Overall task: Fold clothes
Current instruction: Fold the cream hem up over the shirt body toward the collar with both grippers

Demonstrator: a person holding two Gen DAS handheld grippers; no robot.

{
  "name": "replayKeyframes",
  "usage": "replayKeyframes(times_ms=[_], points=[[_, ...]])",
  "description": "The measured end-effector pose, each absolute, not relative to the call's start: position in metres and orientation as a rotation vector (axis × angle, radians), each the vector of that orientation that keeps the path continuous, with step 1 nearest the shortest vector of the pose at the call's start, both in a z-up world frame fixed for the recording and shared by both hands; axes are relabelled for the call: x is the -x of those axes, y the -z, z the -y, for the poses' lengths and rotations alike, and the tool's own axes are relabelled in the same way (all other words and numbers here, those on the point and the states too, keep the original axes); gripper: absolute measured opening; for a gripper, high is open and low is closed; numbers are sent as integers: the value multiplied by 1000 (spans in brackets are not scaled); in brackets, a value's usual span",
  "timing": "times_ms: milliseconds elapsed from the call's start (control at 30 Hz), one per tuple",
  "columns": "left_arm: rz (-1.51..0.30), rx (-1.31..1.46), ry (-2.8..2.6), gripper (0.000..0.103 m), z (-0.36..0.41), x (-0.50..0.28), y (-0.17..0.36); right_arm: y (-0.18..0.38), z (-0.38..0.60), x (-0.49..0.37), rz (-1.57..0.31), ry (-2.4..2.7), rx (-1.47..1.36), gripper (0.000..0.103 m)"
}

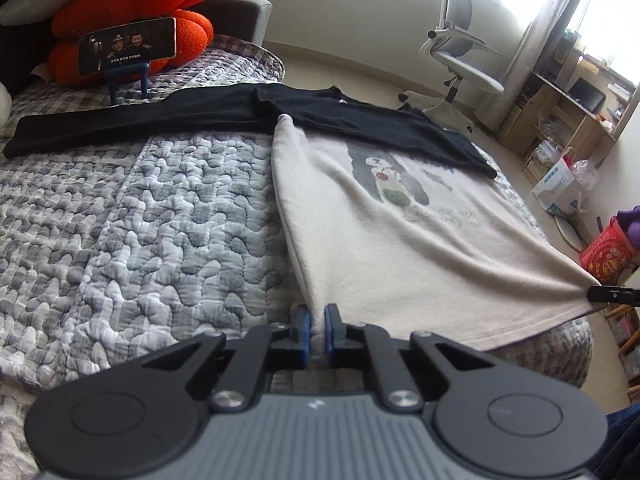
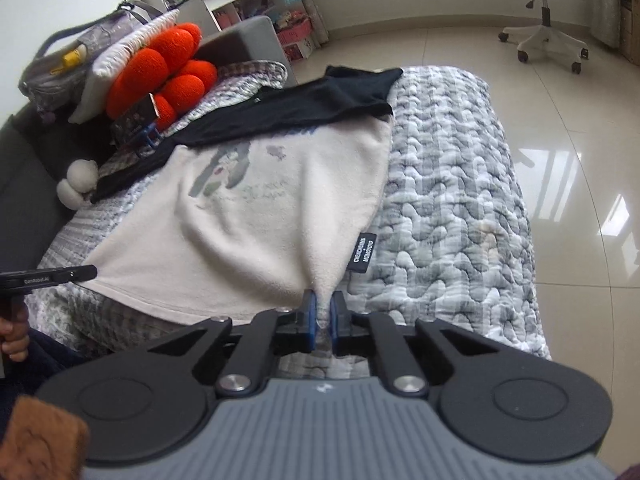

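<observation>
The cream shirt (image 1: 400, 240) is lying flat on the bed (image 1: 140, 220), print side up, with its near hem toward the person. The left tool (image 1: 316, 330) is pinching one near corner of the hem, its blue pads (image 1: 303, 332) pressing narrowly on the cloth. The right tool (image 2: 325, 324) is gripping the other near corner in the same way, jaws almost together with fabric between them. The hem is stretching taut between the two corners and lifting slightly off the quilt.

A black label (image 2: 363, 254) is hanging at the shirt's side seam, just beside the right tool. A black garment (image 1: 240, 112) is lying across the far end of the shirt, covering its top edge. Behind it, a phone (image 1: 127, 46) on a blue stand is leaning against an orange cushion (image 1: 132, 0). An office chair (image 1: 460, 56) is standing on the tiled floor beyond the bed.
</observation>
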State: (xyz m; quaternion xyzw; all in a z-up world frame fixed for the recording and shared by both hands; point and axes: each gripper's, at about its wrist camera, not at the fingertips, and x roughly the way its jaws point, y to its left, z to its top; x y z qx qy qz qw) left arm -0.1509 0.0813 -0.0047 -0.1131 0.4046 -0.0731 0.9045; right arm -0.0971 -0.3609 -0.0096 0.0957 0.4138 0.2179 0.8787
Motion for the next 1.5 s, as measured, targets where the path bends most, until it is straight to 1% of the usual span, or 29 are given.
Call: replayKeyframes(times_ms=[100,233,367,567,700,800,833,900,933,1100,1133,1167,1300,1500], points=[[-821,262,163,7,-87,157,0,-5,362,103,-821,-484,-209,8],[-822,248,176,7,-85,162,-1,-10,364,103,-831,-487,-208,8],[-850,152,156,7,-73,163,7,-2,359,102,-871,-477,-164,8],[-882,56,139,7,-63,162,16,-4,360,107,-861,-489,-132,8],[-943,-27,96,7,-52,148,35,23,345,95,-955,-444,-21,8],[-953,-26,87,8,-52,144,36,38,336,89,-998,-428,41,8],[-953,-8,87,10,-56,144,34,39,337,87,-1005,-424,44,9],[-955,47,86,17,-64,144,33,38,337,89,-1000,-413,59,16],[-951,79,83,22,-69,144,31,37,337,89,-997,-408,66,16],[-879,220,19,24,-93,142,14,13,351,88,-890,-414,-48,18],[-867,244,3,25,-98,139,11,8,354,84,-874,-404,-80,23],[-861,266,-8,25,-102,133,8,3,358,81,-858,-393,-110,30],[-827,302,-13,26,-105,111,-6,-3,357,58,-843,-331,-141,31],[-805,321,-24,31,-99,66,-24,-10,339,9,-812,-295,-200,31]])
